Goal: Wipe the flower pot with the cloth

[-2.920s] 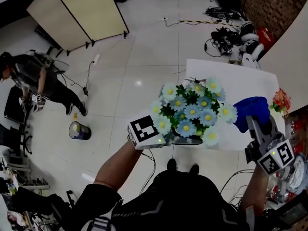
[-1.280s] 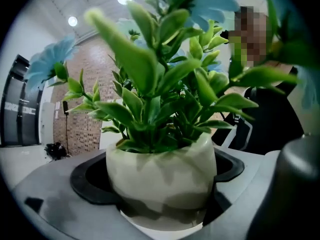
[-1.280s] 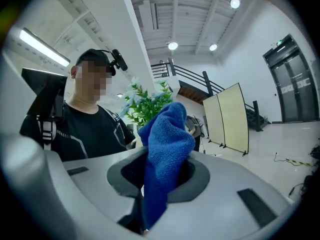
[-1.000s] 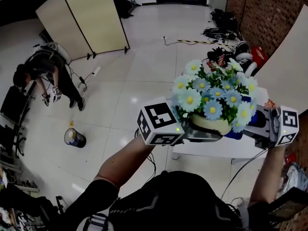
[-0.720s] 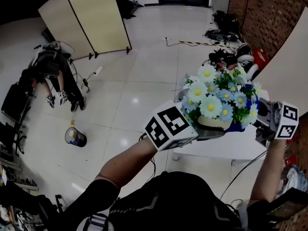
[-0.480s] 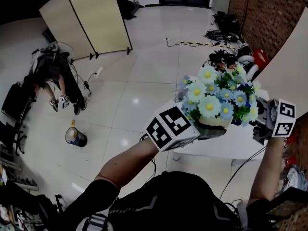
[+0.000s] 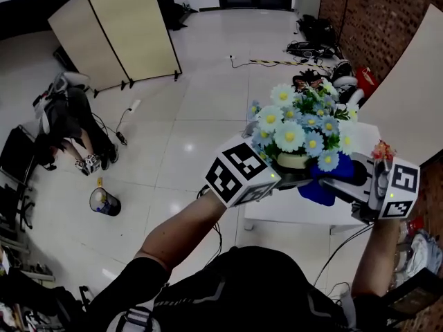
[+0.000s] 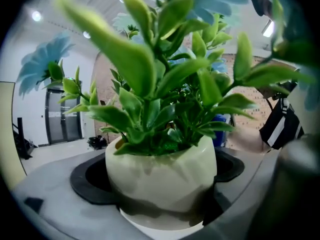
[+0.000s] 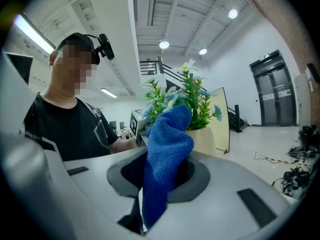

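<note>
A cream flower pot [image 7: 293, 160] with blue and white daisies [image 7: 298, 126] is held up in the air, my left gripper [image 7: 289, 178] shut on its sides. In the left gripper view the pot [image 8: 162, 176] fills the space between the jaws of the left gripper [image 8: 162, 206], green leaves above it. My right gripper [image 7: 345, 183] comes in from the right, shut on a blue cloth [image 7: 319, 184]. The cloth presses against the pot's lower right side. In the right gripper view the cloth [image 9: 167, 151] stands up from the right gripper [image 9: 160, 184], with the pot [image 9: 206, 139] just behind it.
A white table [image 7: 291, 211] stands below the pot. A beige folding screen [image 7: 118, 30] is at the back left; a person [image 7: 66, 120] bends over at the left, near a small bucket [image 7: 104, 200]. Cables and gear [image 7: 315, 43] lie by the brick wall [image 7: 367, 16].
The pot has been lifted higher. The right gripper swung in from the right and brought the cloth against the pot's lower side, sliding it leftward under the flowers.
</note>
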Demonstrator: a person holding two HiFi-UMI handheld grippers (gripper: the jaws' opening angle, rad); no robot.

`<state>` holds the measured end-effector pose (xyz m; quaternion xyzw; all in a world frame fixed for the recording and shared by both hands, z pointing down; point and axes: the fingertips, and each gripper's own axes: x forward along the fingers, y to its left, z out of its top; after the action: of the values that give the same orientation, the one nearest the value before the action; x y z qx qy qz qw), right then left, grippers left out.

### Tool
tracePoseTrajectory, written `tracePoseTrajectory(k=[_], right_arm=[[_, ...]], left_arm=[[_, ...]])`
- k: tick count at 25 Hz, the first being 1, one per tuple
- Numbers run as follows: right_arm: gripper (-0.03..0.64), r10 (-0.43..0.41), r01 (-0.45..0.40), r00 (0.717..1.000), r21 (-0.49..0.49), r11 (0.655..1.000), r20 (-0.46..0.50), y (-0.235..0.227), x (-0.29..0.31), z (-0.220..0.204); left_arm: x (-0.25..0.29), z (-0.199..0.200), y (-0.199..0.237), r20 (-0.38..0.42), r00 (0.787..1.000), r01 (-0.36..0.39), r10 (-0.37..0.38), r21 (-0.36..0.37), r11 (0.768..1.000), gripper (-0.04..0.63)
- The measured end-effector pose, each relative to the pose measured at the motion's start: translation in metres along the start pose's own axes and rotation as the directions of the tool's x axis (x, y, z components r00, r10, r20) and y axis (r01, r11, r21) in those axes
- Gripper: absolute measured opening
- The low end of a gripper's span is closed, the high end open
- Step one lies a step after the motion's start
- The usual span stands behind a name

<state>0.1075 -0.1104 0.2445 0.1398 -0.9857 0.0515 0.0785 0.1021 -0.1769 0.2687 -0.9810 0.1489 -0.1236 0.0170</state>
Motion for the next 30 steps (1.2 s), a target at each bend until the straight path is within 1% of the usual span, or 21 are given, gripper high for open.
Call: tracePoseTrajectory(k=[3,6,8,10,12,14,17,19,22,24,26,28,30], right_arm=[[0.077,-0.045,0.045,0.998,-0.004,0.999,0.033,0.007,-0.009,-0.001],[0.077,-0.065,0.066,0.997,-0.021,0.998,0.052,0.012,-0.009,0.006],[0.077,-0.08,0.082,0.996,-0.042,0.996,0.042,0.008,-0.005,0.009],[0.077,-0.133,0.134,0.991,-0.064,0.989,0.015,-0.003,-0.003,0.005],[0.077,-0.192,0.192,0.981,-0.056,0.98,0.009,-0.013,-0.007,0.0],[0.077,-0.232,0.232,0.973,-0.045,0.972,0.003,-0.02,-0.014,-0.005],[0.077,-0.246,0.246,0.969,-0.024,0.969,0.004,-0.03,-0.017,-0.005],[0.077,-0.262,0.262,0.965,-0.012,0.965,0.009,-0.04,-0.019,-0.001],[0.077,-0.292,0.292,0.956,-0.001,0.956,0.01,-0.054,-0.023,0.001],[0.077,-0.293,0.293,0.956,0.005,0.956,0.027,-0.055,-0.027,0.002],[0.077,-0.293,0.293,0.955,0.008,0.956,0.057,-0.052,-0.032,0.005],[0.077,-0.28,0.281,0.957,-0.003,0.96,0.077,-0.04,-0.032,0.009],[0.077,-0.255,0.258,0.964,-0.027,0.966,0.074,-0.023,-0.022,0.012]], left_arm=[[0.003,-0.002,0.0,-0.001,1.0,-0.01,0.01,-0.012,1.0,0.568],[0.004,0.0,0.009,-0.005,1.0,-0.026,0.026,-0.013,1.0,0.568],[0.006,0.001,0.013,-0.01,0.999,-0.032,0.032,-0.003,0.999,0.568],[0.008,0.002,0.012,-0.011,1.0,-0.026,0.026,0.02,0.999,0.568],[0.005,0.003,0.005,0.001,1.0,-0.018,0.018,0.033,0.999,0.568],[-0.001,0.006,-0.002,0.015,1.0,-0.011,0.01,0.043,0.999,0.568],[-0.01,0.011,-0.005,0.021,1.0,-0.016,0.015,0.061,0.998,0.568],[-0.015,0.014,-0.006,0.028,1.0,-0.009,0.008,0.05,0.999,0.568],[-0.016,0.016,-0.016,0.042,0.999,0.022,-0.023,0.025,0.999,0.568],[-0.015,0.013,-0.015,0.04,0.999,0.005,-0.006,0.022,1.0,0.568],[-0.014,0.009,-0.004,0.032,0.999,-0.03,0.03,0.008,1.0,0.568],[-0.014,0.005,0.01,0.022,0.997,-0.073,0.073,-0.003,0.997,0.568],[-0.016,0.002,0.021,0.011,0.994,-0.109,0.109,-0.002,0.994,0.568]])
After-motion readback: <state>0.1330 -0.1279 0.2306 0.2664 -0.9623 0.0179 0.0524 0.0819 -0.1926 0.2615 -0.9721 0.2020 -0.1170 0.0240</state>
